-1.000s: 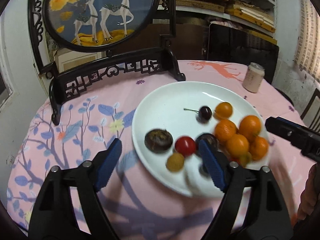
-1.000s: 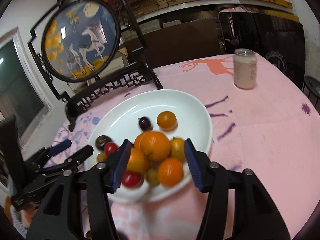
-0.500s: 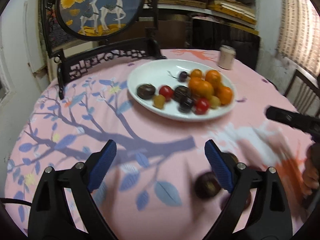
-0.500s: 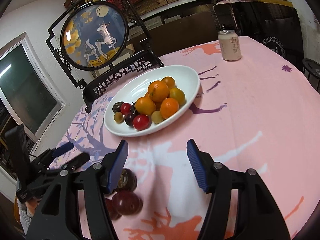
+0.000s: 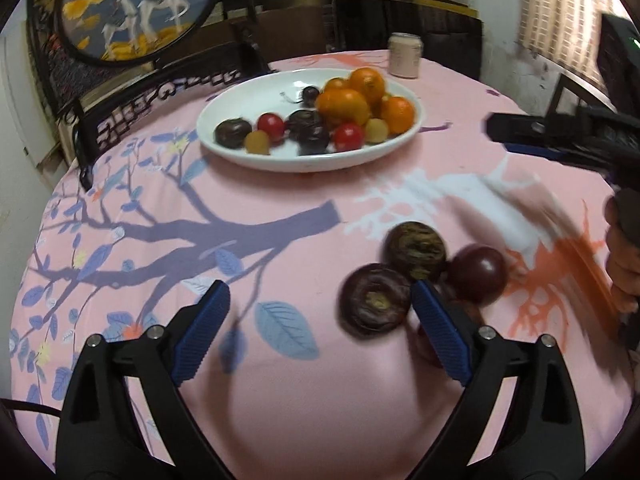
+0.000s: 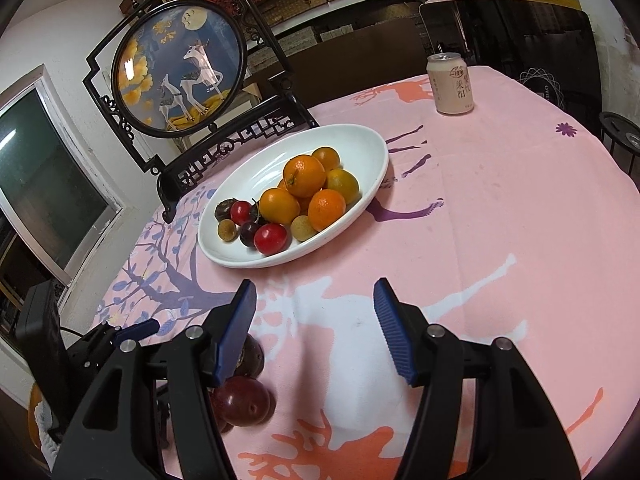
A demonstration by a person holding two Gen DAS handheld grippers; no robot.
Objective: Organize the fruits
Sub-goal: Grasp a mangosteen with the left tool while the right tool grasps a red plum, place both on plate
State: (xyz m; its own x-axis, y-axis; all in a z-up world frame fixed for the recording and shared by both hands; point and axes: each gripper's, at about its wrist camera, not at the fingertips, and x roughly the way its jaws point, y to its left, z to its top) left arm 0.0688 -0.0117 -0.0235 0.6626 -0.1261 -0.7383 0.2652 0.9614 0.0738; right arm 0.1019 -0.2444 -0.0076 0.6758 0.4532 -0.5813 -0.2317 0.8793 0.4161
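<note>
A white plate (image 5: 280, 165) (image 6: 362, 140) holds oranges (image 6: 304, 175), red cherry tomatoes (image 6: 271, 238), dark fruits and small yellow ones. Three dark purple fruits (image 5: 375, 300) (image 6: 240, 400) lie in a cluster on the pink cloth near the table's front. My left gripper (image 5: 320, 328) hovers low by the cluster, its jaws opening. The nearest purple fruit sits just inside the right fingertip (image 5: 438, 330), and no pad presses on it. My right gripper (image 6: 316, 320) is open over bare cloth, with the cluster beside its left finger (image 6: 236, 330).
A drink can (image 6: 450, 84) (image 5: 406, 55) stands at the table's far side. A round deer screen in a black carved stand (image 6: 180, 72) (image 5: 136, 8) rises behind the plate. A person's hand (image 5: 622, 264) holds the right gripper's handle at the right edge.
Both grippers have drawn back from the plate toward the near side of the table. The purple fruit cluster has come into view, and the left jaws stand wider apart.
</note>
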